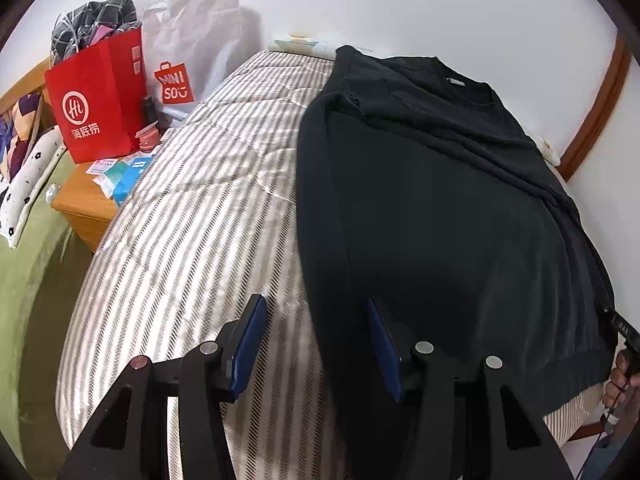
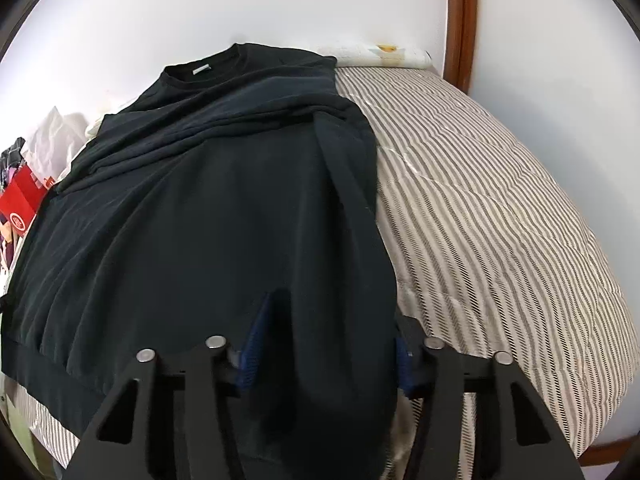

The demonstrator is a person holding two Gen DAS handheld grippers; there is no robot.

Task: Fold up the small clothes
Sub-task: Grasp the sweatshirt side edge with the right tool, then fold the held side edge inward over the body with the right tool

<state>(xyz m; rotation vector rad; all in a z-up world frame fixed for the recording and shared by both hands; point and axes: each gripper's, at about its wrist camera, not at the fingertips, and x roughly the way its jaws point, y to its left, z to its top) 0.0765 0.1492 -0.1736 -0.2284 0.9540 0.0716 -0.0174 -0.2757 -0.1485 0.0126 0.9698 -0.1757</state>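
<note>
A black sweatshirt lies flat on the striped bed, collar at the far end and both sides folded inward. My left gripper is open above the garment's near left edge, one finger over the bedding and one over the cloth, holding nothing. In the right wrist view the sweatshirt fills the left and centre. My right gripper is open, and the garment's right folded edge lies between its wide-apart fingers, partly covering the right one.
A wooden nightstand left of the bed holds a red paper bag, a white Miniso bag and small packets. A green blanket lies at the far left. White wall behind; striped bedding extends right of the garment.
</note>
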